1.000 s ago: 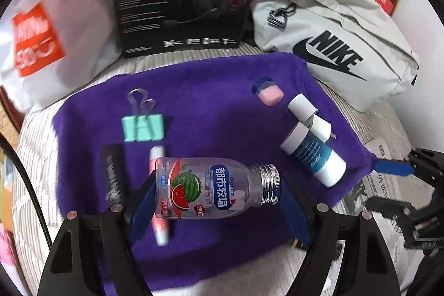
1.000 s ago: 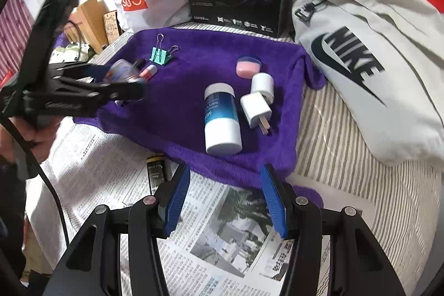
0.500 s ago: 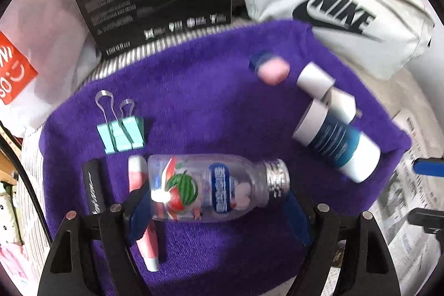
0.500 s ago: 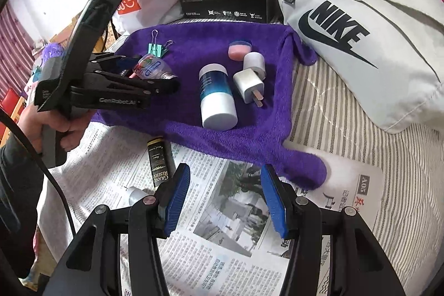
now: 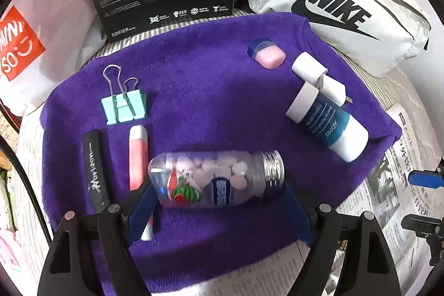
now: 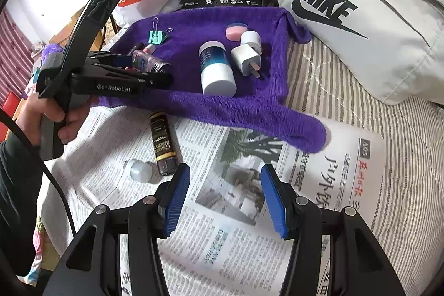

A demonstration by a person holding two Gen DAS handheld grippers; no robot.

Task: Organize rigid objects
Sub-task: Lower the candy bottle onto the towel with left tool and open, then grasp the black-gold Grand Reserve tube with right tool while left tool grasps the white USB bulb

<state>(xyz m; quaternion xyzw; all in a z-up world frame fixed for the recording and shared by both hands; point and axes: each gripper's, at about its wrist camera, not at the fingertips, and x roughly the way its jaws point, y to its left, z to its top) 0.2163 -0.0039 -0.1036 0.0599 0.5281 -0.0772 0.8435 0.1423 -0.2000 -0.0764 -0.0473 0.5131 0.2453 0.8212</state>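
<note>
Left gripper [image 5: 219, 201] stands wide around the candy bottle [image 5: 216, 179] lying on the purple towel [image 5: 208, 79], seemingly released; right gripper [image 6: 226, 196] hangs open, empty. Black tube [image 6: 163, 146] and small cap [image 6: 138, 169] remain on the newspaper [image 6: 319, 185].

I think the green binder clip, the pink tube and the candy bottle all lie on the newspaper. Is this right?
Not quite. The green binder clip, the pink tube and the candy bottle all lie on the purple towel, not on the newspaper. The left wrist view shows this.
</note>
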